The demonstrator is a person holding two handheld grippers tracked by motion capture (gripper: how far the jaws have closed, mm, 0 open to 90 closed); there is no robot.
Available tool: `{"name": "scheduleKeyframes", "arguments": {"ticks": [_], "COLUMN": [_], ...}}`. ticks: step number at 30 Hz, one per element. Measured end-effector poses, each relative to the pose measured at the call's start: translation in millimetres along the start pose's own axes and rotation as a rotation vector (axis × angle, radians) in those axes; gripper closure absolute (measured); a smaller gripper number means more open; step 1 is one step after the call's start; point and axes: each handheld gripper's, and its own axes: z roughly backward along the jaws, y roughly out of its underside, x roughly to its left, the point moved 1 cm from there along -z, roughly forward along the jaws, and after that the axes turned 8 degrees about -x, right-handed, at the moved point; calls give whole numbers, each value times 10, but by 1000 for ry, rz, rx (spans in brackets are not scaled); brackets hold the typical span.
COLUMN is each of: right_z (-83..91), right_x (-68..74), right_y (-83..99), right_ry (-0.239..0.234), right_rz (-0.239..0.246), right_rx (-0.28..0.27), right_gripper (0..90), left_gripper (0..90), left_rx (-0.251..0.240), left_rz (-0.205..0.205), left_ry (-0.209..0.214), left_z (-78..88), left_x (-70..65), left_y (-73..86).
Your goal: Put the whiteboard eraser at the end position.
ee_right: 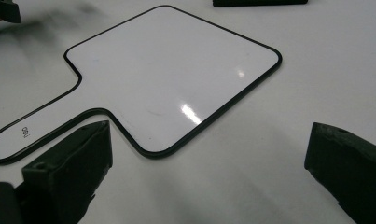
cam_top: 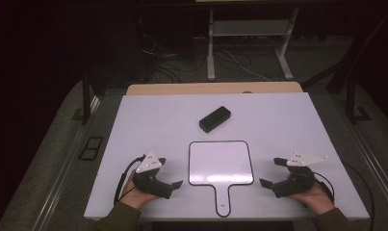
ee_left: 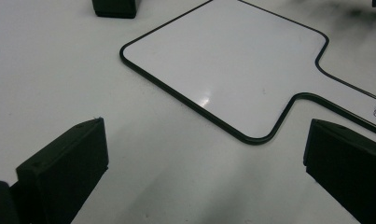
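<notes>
On a white bench (cam_top: 134, 120), the left claw (cam_top: 170, 174) rests with jaws spread and empty, left of a handled whiteboard paddle (cam_top: 221, 162) lying flat at the near centre; a black eraser block (cam_top: 214, 119) sits beyond. The paddle looks light, stiff and slick, best gripped by its handle. The right claw (cam_top: 269, 172) waits released at right.
</notes>
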Motion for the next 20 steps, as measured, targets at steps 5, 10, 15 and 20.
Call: {"name": "scheduleKeyframes", "arguments": {"ticks": [5, 10, 15, 20], "right_z": [4, 2, 3, 8], "right_x": [-10, -12, -11, -11], "right_y": [4, 9, 10, 10], "right_ry": [2, 10, 11, 8], "right_rz": [-4, -10, -10, -10], "right_rx": [3, 8, 8, 8], "right_gripper": [0, 0, 0, 0], "left_gripper": [0, 0, 0, 0], "left_rx": [2, 5, 2, 2], "left_rz": [7, 6, 11, 12], "left_ry": [-3, -4, -3, -2], "left_z": [-11, -14, -7, -8], "left_x": [1, 2, 5, 8], "left_y": [6, 5, 2, -1]}}
